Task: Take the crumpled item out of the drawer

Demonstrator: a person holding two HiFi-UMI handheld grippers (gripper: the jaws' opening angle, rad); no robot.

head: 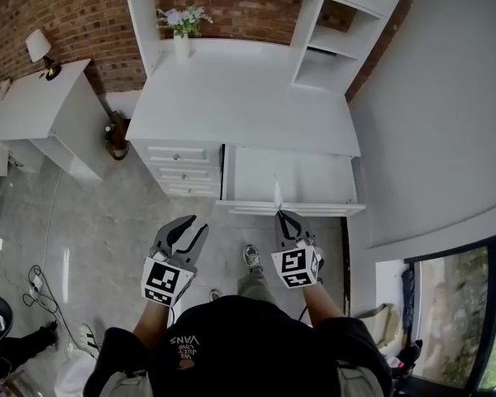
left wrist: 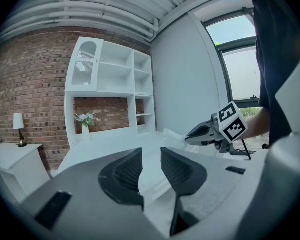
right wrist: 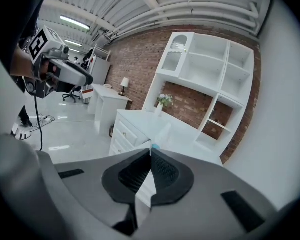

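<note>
The right gripper [head: 284,217] has its jaws closed on the crumpled item [head: 276,195] — a thin, pale, see-through scrap that sticks up from the fingertips, over the front edge of the open drawer [head: 314,180]. The left gripper [head: 196,225] hangs off to the side, short of the desk [head: 240,98], with its jaws apart and nothing between them.

The lifting-out step appears to be in hand and nearly done, as the scrap seems clear of the drawer's floor. The next move likely calls for carrying it away from the drawer under a steady pinch, since so light a piece could slip.

Only the head view places the item against the drawer. The right gripper view alone shows the pads pressed together, with the scrap poking out and a small blue spot at its base. The left gripper view shows the scrap's crumpled, filmy side — and its own jaws empty.
</note>
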